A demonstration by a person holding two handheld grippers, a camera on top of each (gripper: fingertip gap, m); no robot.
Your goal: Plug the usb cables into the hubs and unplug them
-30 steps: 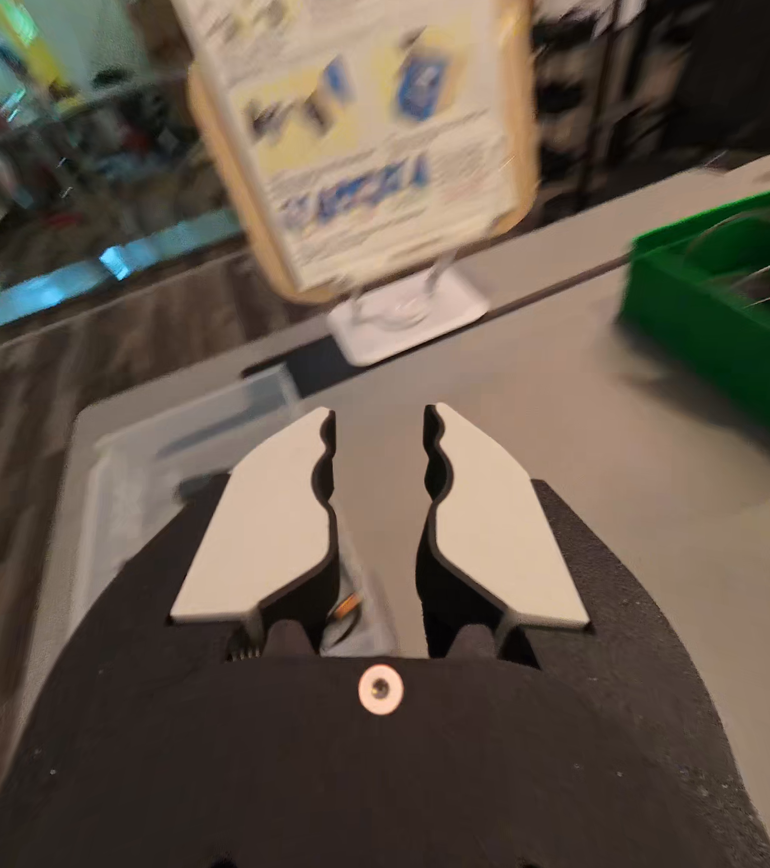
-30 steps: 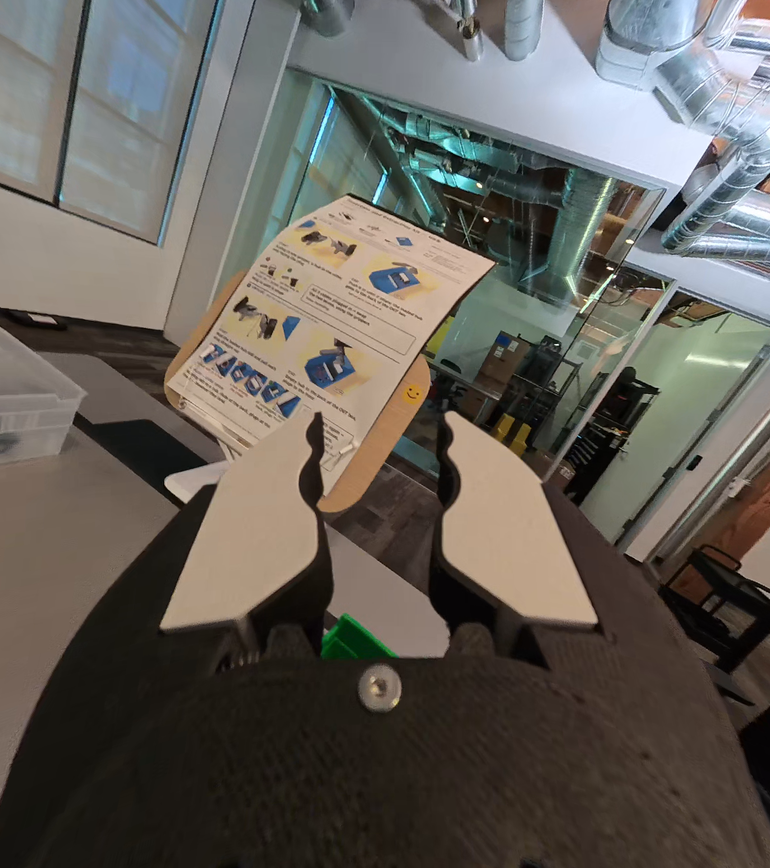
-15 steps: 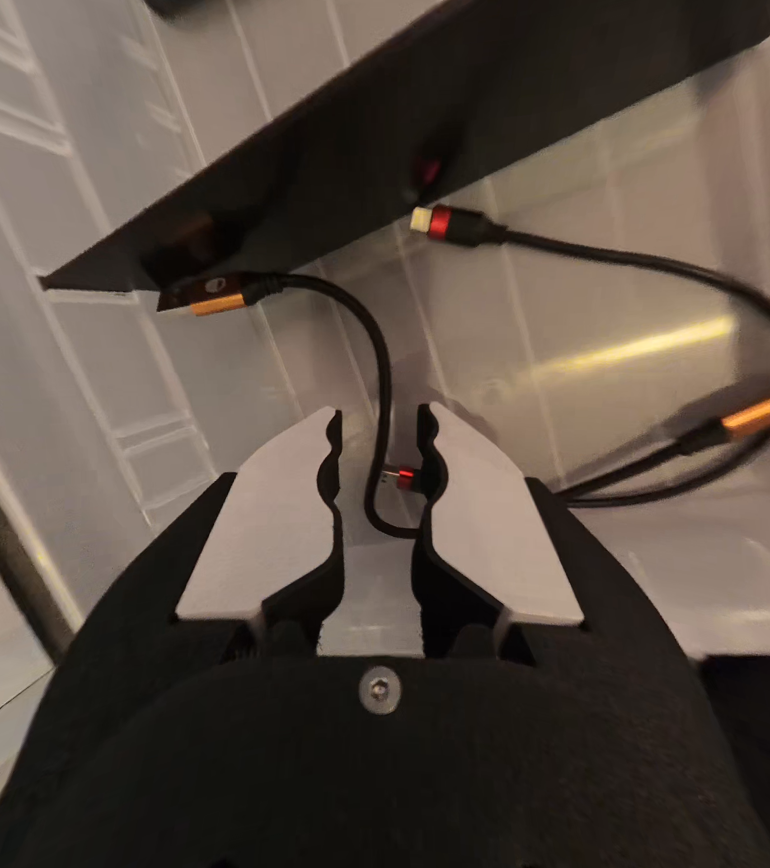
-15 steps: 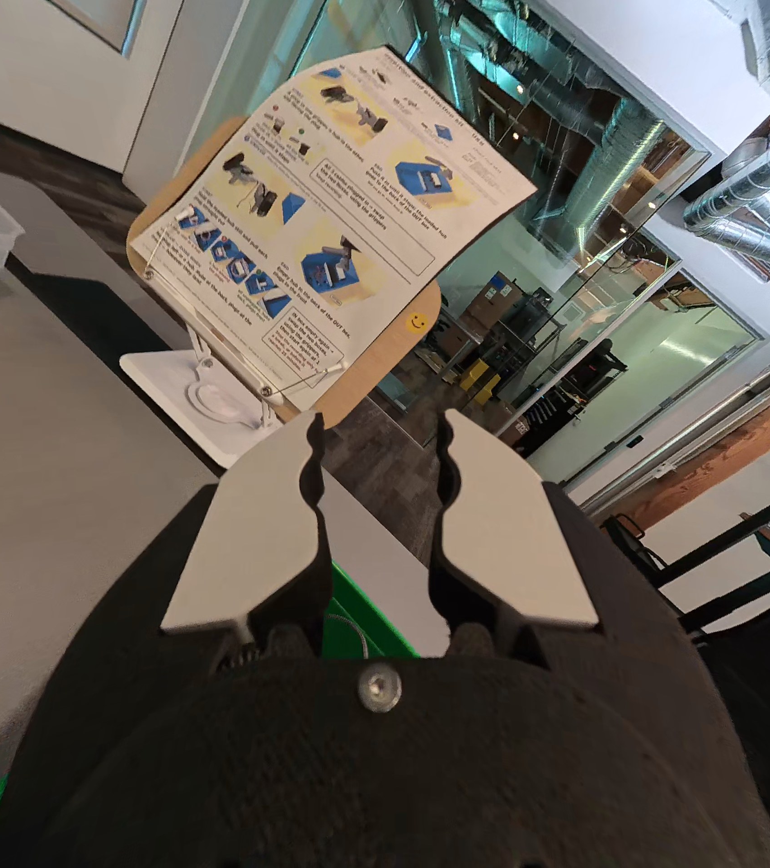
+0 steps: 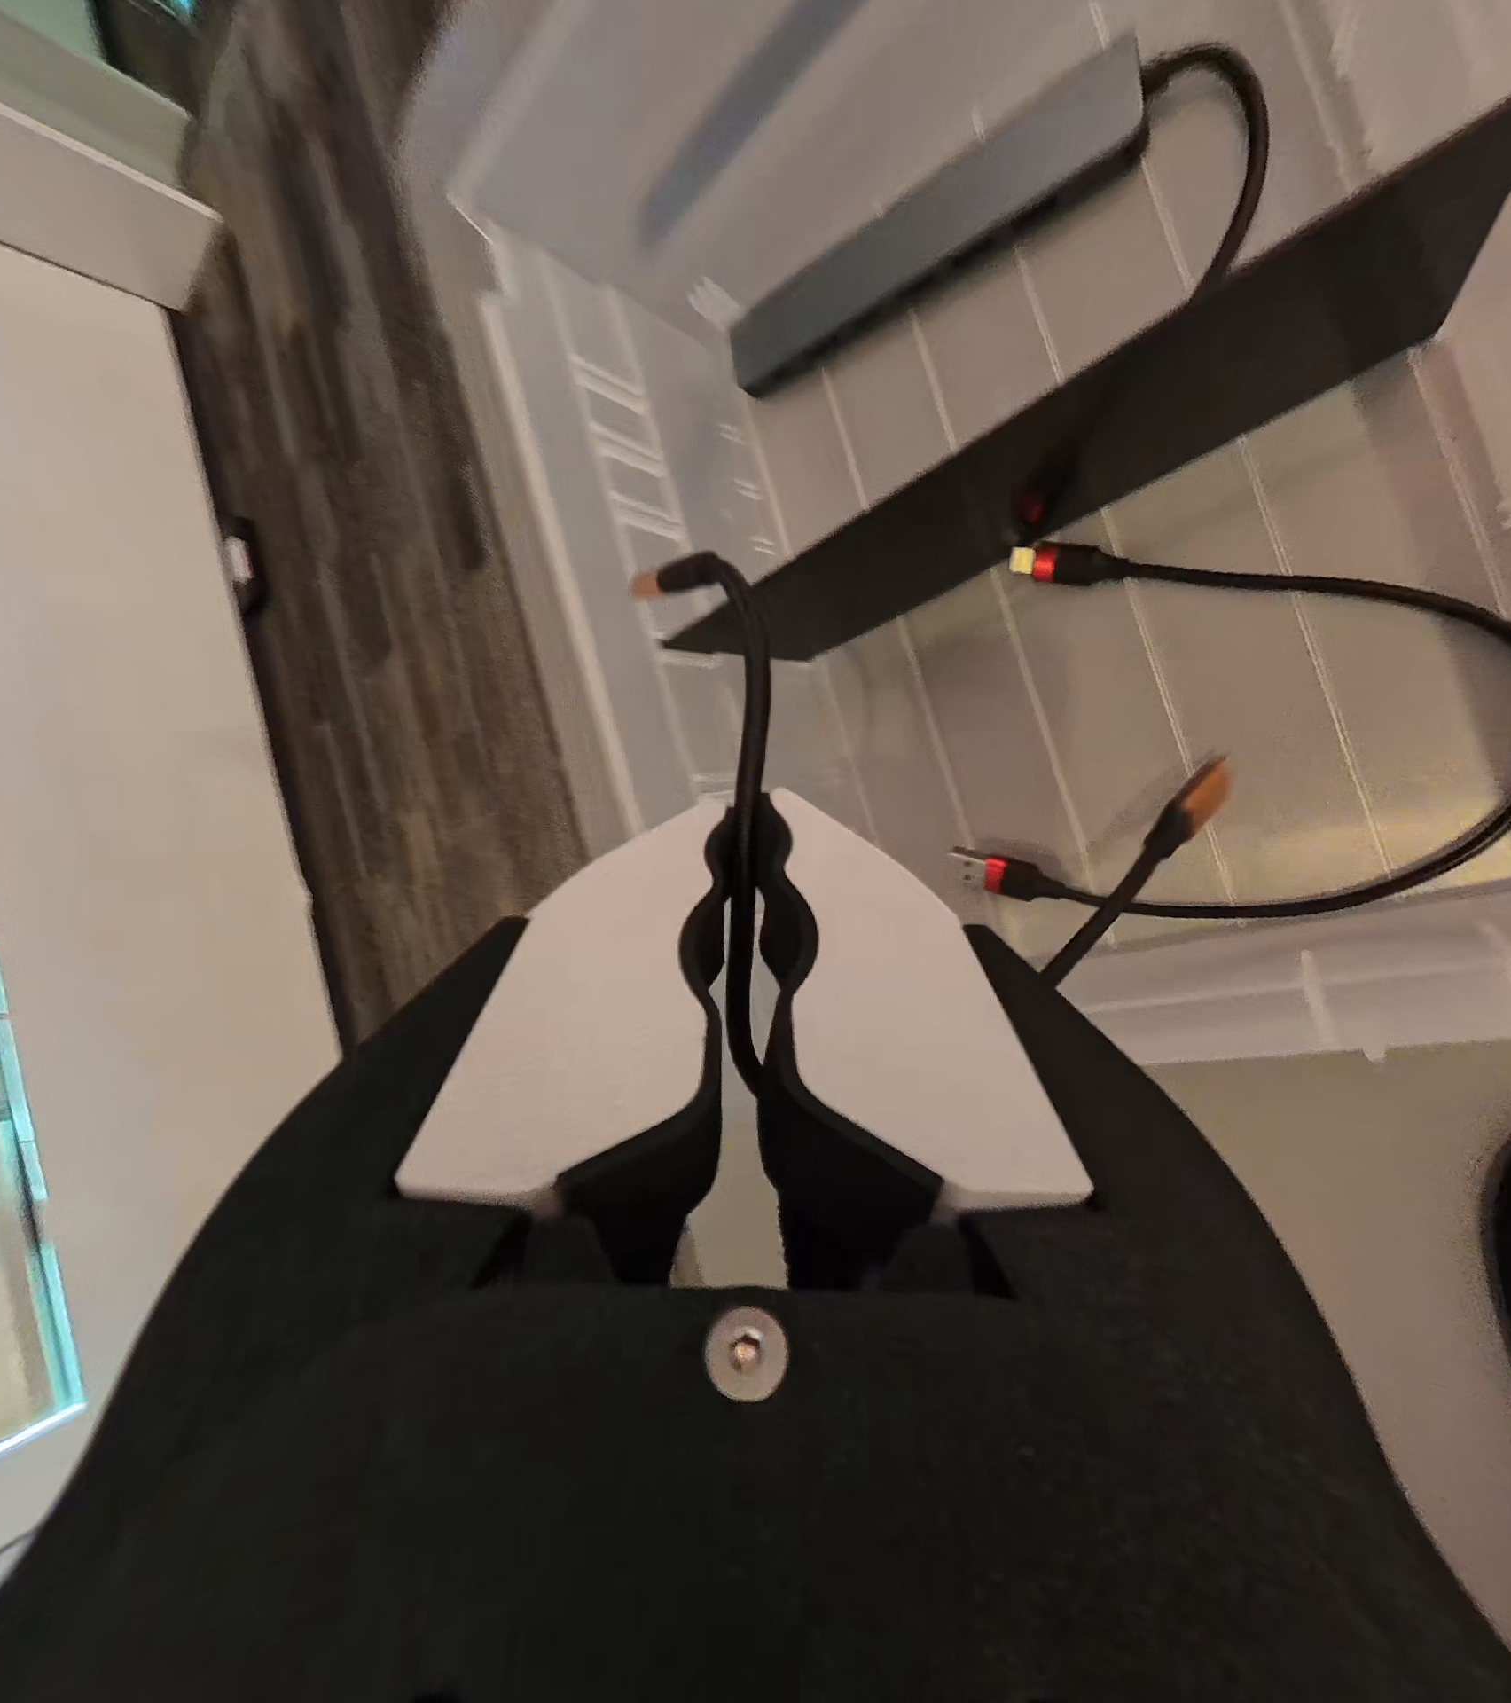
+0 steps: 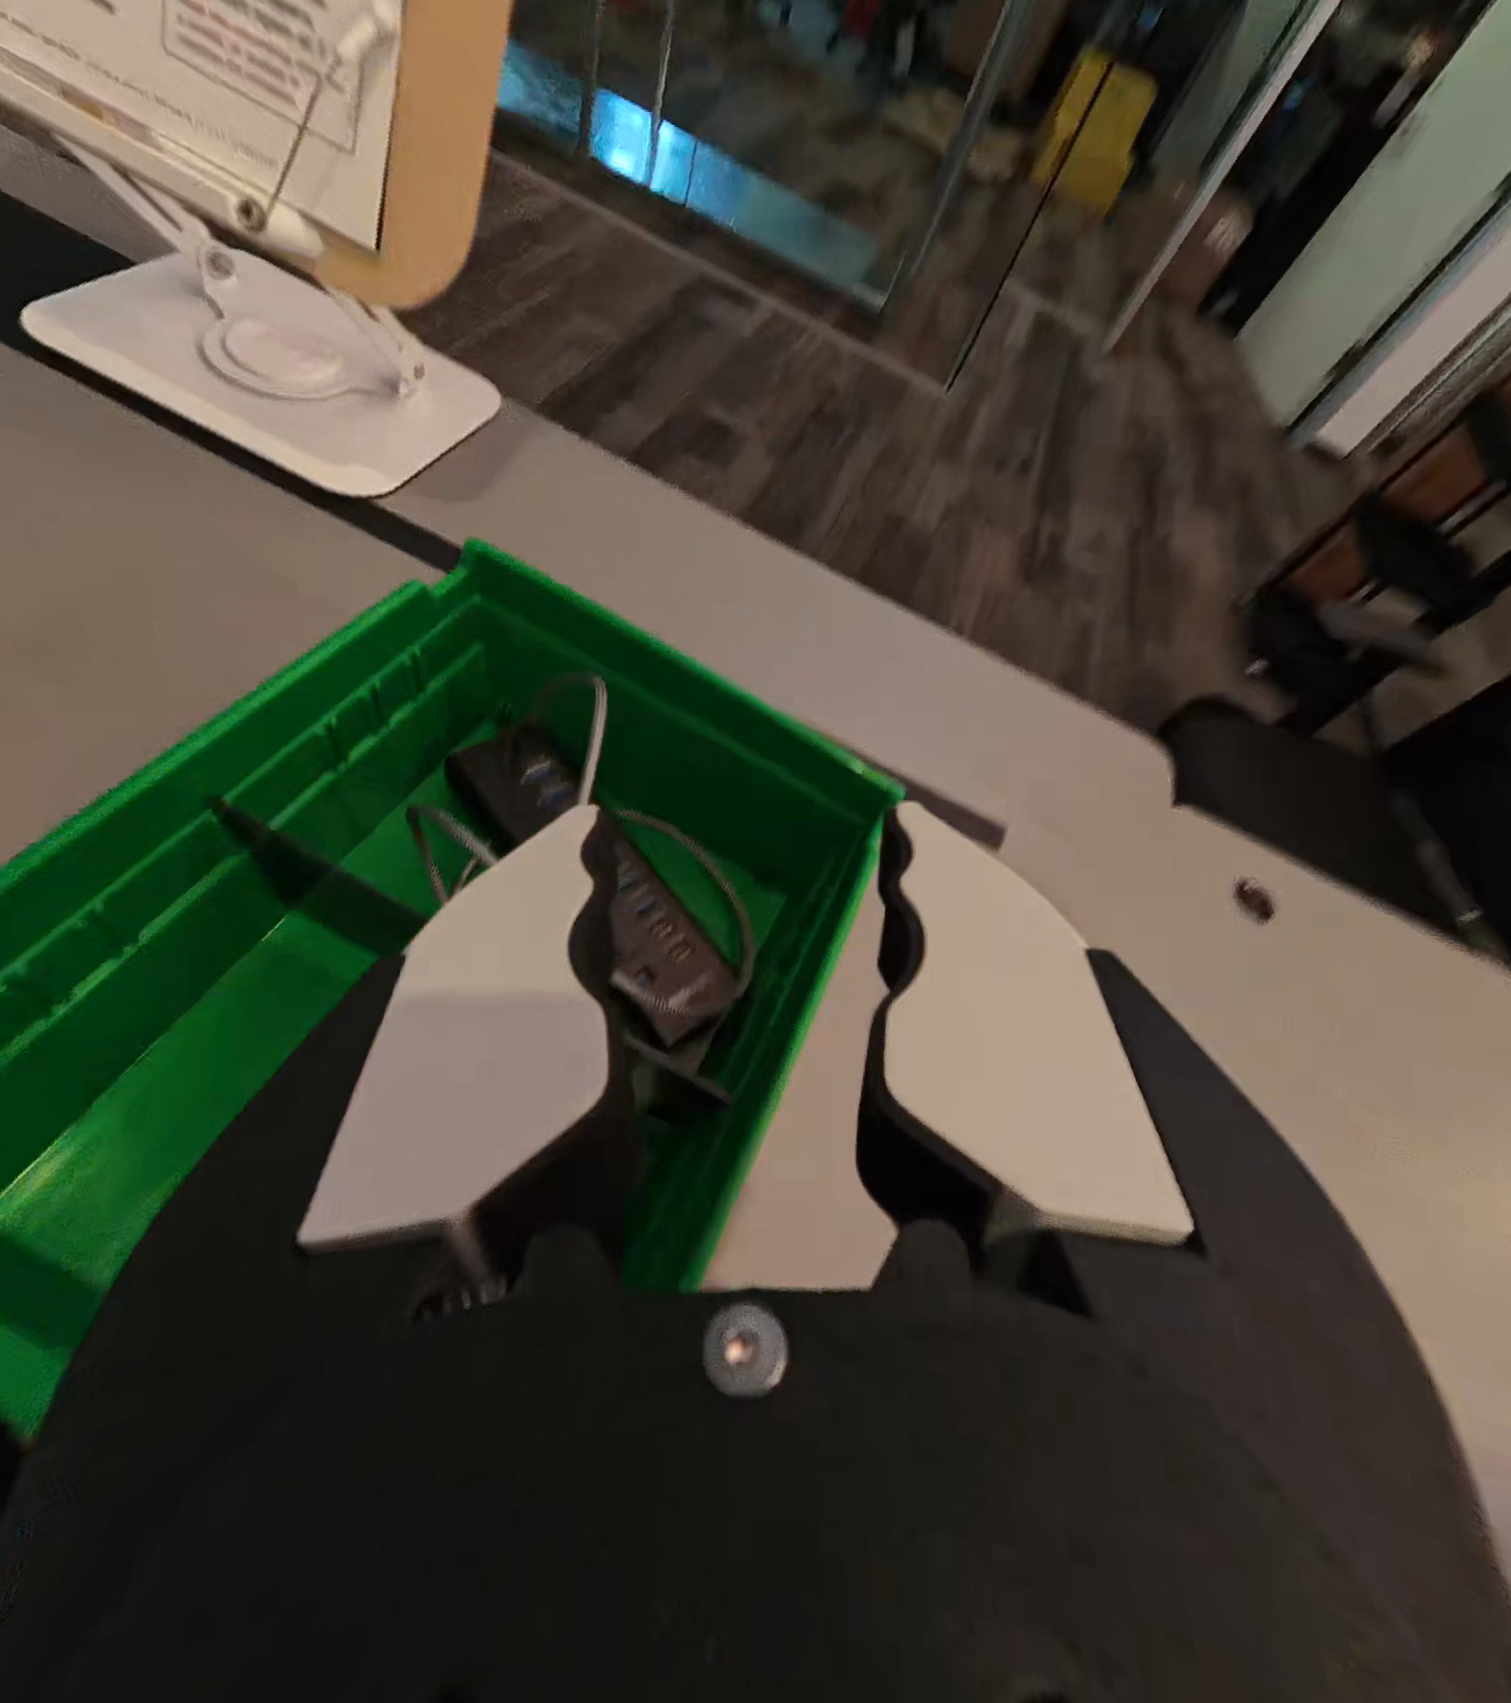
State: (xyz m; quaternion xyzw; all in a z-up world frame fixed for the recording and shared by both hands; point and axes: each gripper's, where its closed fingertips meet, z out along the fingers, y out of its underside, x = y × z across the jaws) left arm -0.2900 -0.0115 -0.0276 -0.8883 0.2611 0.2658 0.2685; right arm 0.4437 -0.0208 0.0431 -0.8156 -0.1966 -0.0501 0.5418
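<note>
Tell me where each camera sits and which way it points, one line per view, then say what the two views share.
Left wrist view: sits behind the left tool, looking down into a clear bin of cables; its own pale fingers are shut on a black cable.
Right wrist view: sits behind the right tool, looking down and forward into a green bin holding hubs, a paper stand beyond; its fingers stand open, holding nothing.
Shared: only the grey table; neither view shows the other tool.
</note>
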